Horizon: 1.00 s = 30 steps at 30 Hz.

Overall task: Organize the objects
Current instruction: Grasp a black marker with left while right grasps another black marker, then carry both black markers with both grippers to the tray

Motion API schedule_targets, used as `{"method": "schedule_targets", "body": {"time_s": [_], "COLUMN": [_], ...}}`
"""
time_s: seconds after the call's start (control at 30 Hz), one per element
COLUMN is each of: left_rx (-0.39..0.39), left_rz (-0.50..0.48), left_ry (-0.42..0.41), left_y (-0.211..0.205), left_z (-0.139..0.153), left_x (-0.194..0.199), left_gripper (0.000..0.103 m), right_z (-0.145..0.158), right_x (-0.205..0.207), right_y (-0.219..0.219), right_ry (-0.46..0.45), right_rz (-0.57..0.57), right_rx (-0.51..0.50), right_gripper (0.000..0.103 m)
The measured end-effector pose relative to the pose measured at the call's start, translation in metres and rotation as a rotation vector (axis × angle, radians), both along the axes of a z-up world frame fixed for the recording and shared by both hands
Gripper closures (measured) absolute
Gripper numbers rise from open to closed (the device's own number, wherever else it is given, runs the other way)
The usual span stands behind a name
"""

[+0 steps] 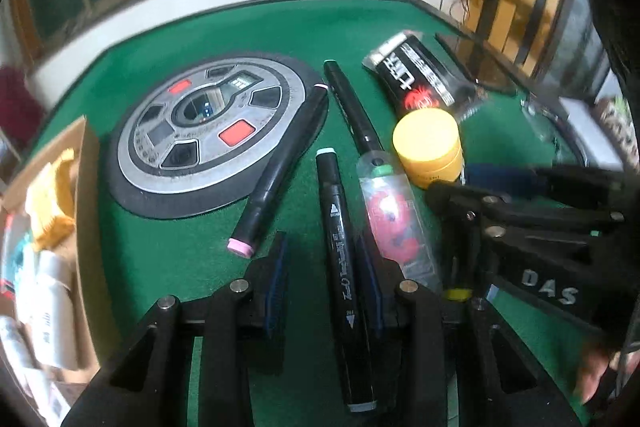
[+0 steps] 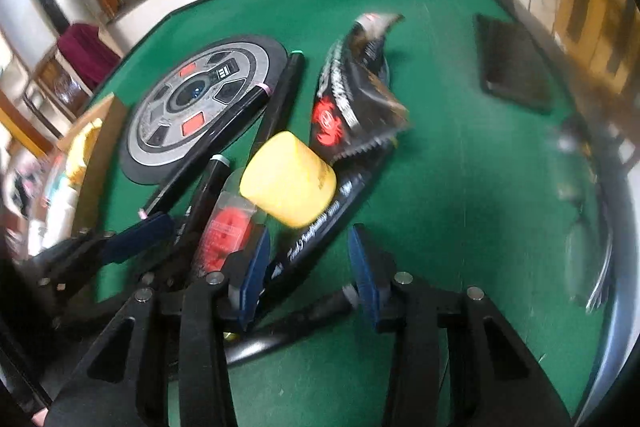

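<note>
In the left wrist view my left gripper [image 1: 323,243] stands open over the green table. A black marker with a mint cap [image 1: 340,247] lies between its blue pads, close to the right pad and clear of the left one. My right gripper [image 2: 310,233] is open too. A black marker with white lettering [image 2: 316,227] runs slantwise between its pads, and a second marker [image 2: 304,319] lies under them. From the left wrist view the right gripper [image 1: 460,183] reaches in beside a yellow jar [image 1: 428,147]. A pink-capped marker [image 1: 276,171] leans on a round grey disc device [image 1: 192,135].
A black snack packet with a red crab [image 2: 352,95] lies behind the yellow jar [image 2: 288,179], and a clear pack with a red item [image 1: 394,223] beside the markers. An open cardboard box [image 1: 86,187] holding things stands at the left edge. A dark flat slab [image 2: 512,63] lies far right.
</note>
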<state>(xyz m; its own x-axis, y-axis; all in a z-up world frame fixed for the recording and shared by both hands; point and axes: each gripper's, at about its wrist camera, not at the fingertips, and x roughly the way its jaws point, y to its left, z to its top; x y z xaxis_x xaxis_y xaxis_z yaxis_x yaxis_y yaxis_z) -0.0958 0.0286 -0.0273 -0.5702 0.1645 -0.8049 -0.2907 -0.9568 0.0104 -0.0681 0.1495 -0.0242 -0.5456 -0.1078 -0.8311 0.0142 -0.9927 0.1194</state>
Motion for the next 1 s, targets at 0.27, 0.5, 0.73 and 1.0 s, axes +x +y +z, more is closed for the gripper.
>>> {"method": "schedule_targets", "body": {"time_s": [0.27,0.5,0.73,1.0], "left_rx": [0.019,0.238,0.304,0.334], "left_rz": [0.016,0.08,0.125,0.159], "left_ry": [0.023,0.08,0.111,0.141], "left_y": [-0.008,-0.039,-0.053,-0.064], "left_z": [-0.002,0.022,0.028,0.033], "left_x": [0.001,0.001,-0.002,0.001], "left_gripper": [0.091,0.091,0.091,0.091], "right_z": [0.003,0.025,0.043,0.042], "right_x": [0.013,0.03,0.046,0.047], "right_y": [0.04,0.048,0.05,0.022], "right_ry": [0.008,0.069,0.129,0.15], "right_rz": [-0.01,0.003,0.046,0.12], "right_rx": [-0.018,-0.142,-0.266,-0.322], "right_gripper": [0.091,0.091,0.091,0.091]}}
